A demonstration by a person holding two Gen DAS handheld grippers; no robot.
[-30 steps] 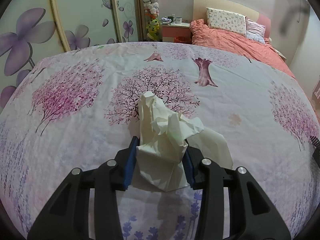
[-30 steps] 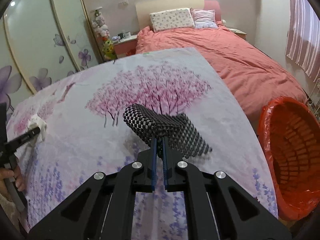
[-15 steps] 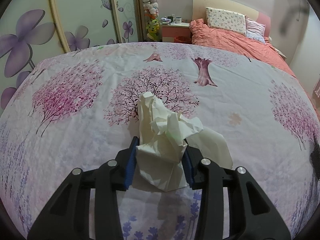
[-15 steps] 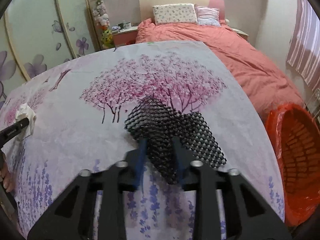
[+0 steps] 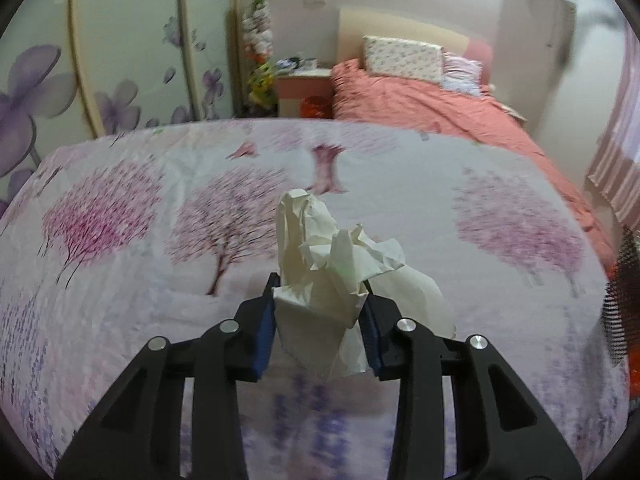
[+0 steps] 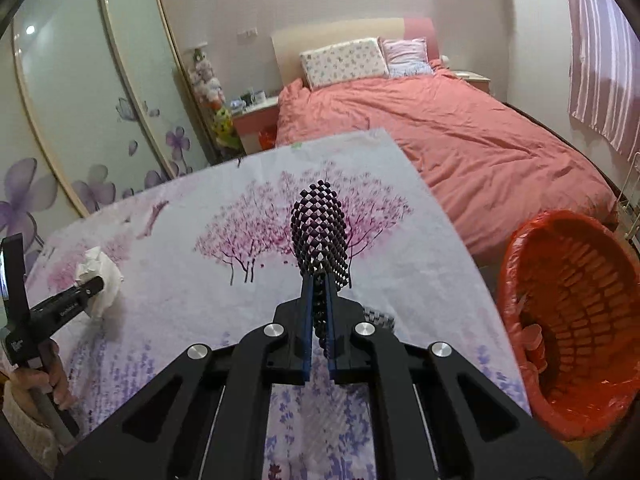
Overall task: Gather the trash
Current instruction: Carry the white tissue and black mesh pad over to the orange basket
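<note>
Your right gripper (image 6: pixel 319 280) now clamps the black mesh (image 6: pixel 319 232) upright, lifted off the sheet (image 6: pixel 168 276). Your left gripper (image 5: pixel 320 300), jaws just tightening, has raised its crumpled tissue (image 5: pixel 324 260). Beyond, the red bin (image 6: pixel 568 320) awaits both.

We've 2 wrist fisheyes, each looking fwd and down along its own fingers, close over the flowered sheet (image 5: pixel 120 280). Both face the pink bed (image 6: pixel 460 140) and wardrobe (image 5: pixel 120 60). Right view also catches the left gripper (image 6: pixel 96 285).
</note>
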